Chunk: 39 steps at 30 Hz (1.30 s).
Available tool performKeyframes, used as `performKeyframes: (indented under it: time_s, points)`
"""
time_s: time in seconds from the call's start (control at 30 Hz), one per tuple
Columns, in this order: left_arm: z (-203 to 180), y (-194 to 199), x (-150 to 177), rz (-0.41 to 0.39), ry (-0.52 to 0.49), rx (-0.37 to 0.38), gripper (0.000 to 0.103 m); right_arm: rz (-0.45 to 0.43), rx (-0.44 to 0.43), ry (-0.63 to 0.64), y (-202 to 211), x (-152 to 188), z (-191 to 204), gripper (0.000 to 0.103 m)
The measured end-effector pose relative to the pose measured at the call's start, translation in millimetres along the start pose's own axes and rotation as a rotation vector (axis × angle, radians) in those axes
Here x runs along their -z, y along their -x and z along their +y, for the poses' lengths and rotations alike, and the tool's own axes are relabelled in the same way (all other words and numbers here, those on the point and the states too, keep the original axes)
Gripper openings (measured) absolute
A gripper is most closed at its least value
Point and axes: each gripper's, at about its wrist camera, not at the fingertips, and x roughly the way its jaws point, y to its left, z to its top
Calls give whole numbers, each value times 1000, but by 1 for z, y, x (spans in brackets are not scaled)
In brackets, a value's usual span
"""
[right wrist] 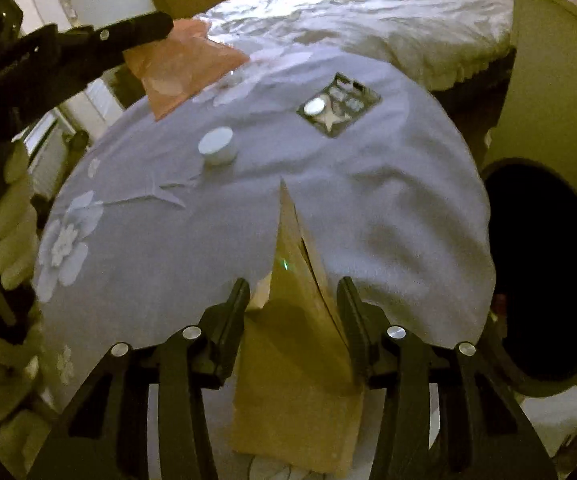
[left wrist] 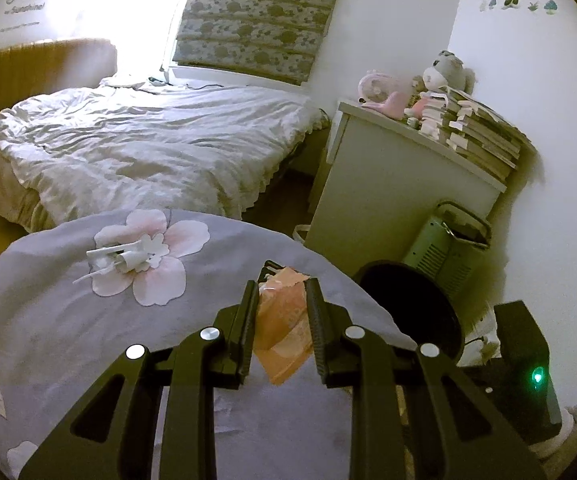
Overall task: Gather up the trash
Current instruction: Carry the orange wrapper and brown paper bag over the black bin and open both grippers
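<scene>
Grey floral cloth (right wrist: pixel 368 220) bears a brown folded card (right wrist: pixel 292 320) pointing away.

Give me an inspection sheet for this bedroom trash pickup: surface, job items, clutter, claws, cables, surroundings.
Surface: grey floral cloth on a round table.
Job's things: orange wrapper; tan paper piece; white plastic scraps; white cap; dark blister pack; black bin beside the table.
Clutter: nothing else seen on the cloth.
Claws: left claw shut on the orange wrapper; right claw open around the tan paper piece.
Cables: nothing seen.
Surroundings: bed; white cabinet with books and plush toy.
</scene>
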Motion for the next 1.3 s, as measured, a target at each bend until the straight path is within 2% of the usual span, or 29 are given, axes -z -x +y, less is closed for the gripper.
performKeyframes:
  time_s: [0.2, 0.4, 0.6, 0.9, 1.3]
  points:
    - [-18, 1, -8, -8, -32, 14, 24, -187, -10, -73, 42, -21, -20, 44]
    - [-60, -13, -23, -8, -98, 66, 25, -411, 31, -238, 100, -38, -73, 44]
    - [-110, -43, -38, -2, -172, 130, 25, -520, 79, -350, 136, -41, -120, 44]
    - [-155, -102, -47, 49, -202, 208, 25, -532, 123, -472, 138, -26, -193, 44]
    - [-181, -162, -32, 133, -233, 227, 25, -481, 156, -579, 103, -5, -252, 44]
